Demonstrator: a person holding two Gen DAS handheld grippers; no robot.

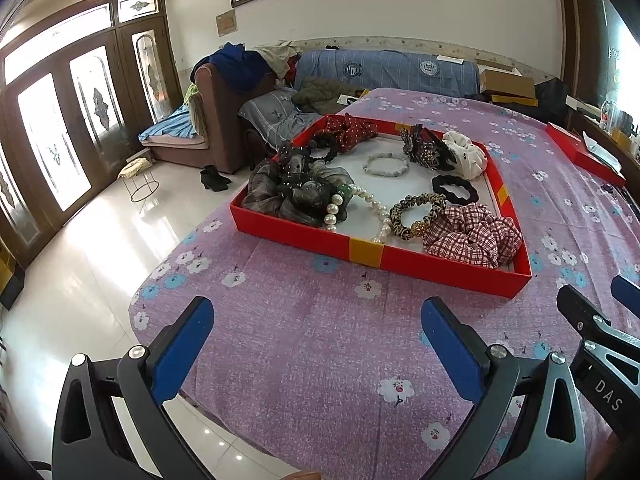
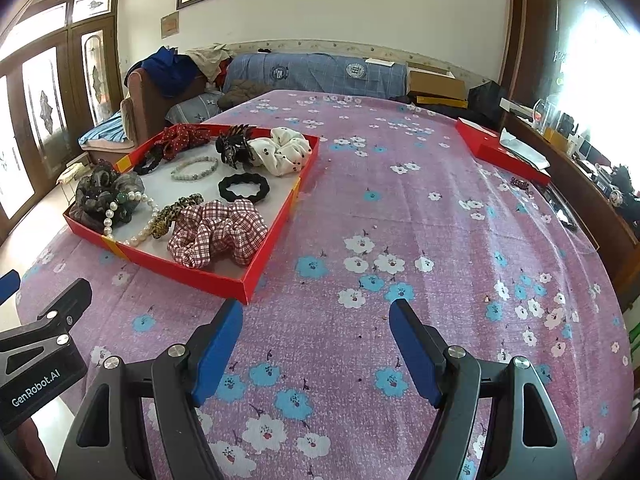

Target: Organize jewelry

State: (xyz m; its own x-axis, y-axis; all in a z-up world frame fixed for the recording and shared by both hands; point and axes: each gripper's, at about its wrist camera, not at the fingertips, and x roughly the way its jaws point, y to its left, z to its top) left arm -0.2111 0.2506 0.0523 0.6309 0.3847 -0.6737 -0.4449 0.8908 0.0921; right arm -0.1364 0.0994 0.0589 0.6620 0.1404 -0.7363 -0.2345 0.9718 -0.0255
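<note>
Both the left gripper [image 1: 316,344] and right gripper [image 2: 316,346] hover wide open and empty, ready to reach the shallow red cardboard tray [image 1: 376,258] of hair ties at twelve o'clock.

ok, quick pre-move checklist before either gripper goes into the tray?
1. Left gripper open, nothing between fingers: ok.
2. Right gripper open, nothing held: ok.
3. Both grippers short of the red tray, over bare cloth: ok.
4. Plaid scrunchie lying free near the tray's near corner: ok.
5. Pearl string separate from the dark scrunchie: not ok, it lies against it.
6. Second red box has room inside: cannot tell.
</note>
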